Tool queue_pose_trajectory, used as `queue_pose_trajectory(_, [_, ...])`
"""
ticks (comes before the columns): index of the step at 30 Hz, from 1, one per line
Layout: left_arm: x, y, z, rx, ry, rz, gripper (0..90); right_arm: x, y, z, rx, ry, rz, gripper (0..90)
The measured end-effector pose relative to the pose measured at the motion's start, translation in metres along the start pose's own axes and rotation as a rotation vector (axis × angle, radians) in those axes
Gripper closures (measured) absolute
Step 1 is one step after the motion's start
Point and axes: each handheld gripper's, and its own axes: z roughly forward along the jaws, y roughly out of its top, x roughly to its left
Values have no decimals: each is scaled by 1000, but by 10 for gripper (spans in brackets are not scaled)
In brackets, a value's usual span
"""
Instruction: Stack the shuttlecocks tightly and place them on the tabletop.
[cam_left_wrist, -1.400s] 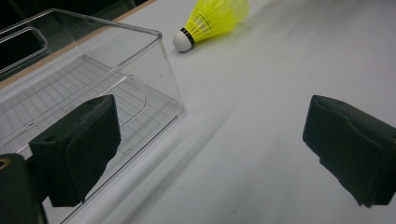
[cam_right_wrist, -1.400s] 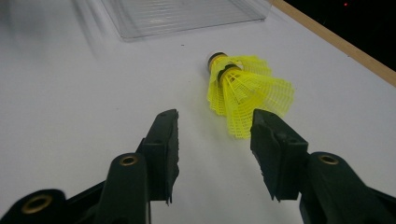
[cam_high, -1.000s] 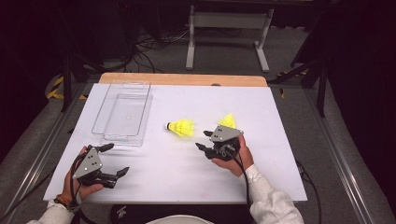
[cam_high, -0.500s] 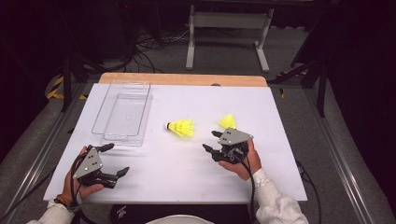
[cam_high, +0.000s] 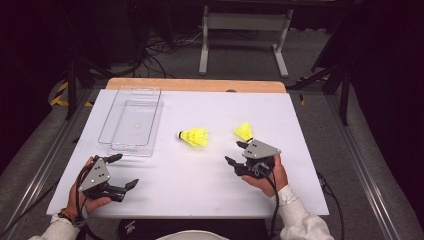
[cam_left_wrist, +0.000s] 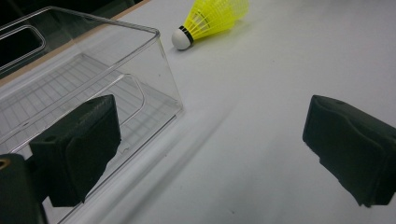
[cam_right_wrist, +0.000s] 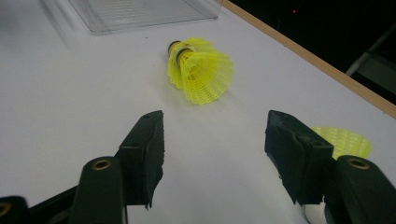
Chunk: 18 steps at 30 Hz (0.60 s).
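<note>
Since the earlier frame the right hand-held gripper (cam_high: 236, 153) has slid back toward the person, jaws just opening, nothing between them. High view: shuttlecock (cam_high: 194, 136) lies up-left of it, cork toward the clear box (cam_high: 131, 121); second shuttlecock (cam_high: 243, 131) nearer. Left hand-held gripper (cam_high: 123, 171) gapes empty. Right gripper view: skirt (cam_right_wrist: 201, 70) faces the jaws.

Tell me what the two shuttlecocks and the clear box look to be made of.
Shuttlecocks: the middle one has a yellow moulded mesh skirt, likely plastic, matte, with a white rounded head, cork or foam, unclear which. The second shows the same yellow lattice skirt.
Clear box: see-through hard plastic, glossy, with bright edge reflections and a ribbed floor.
</note>
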Motion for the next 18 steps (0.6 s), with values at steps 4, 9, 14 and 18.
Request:
queue_pose_trajectory(4, [0, 0, 0, 1, -1, 1, 51, -1, -4, -3, 4, -21, 3, 331])
queue_pose_trajectory(9, [0, 0, 0, 3, -5, 2, 51, -5, -7, -5, 6, -50, 13, 262])
queue_pose_trajectory(14, [0, 0, 1, 4, -7, 2, 51, -9, -9, -3, 24, -81, 32, 193])
queue_pose_trajectory(18, [0, 0, 1, 9, -9, 3, 51, -12, -14, 0, 48, -95, 28, 158])
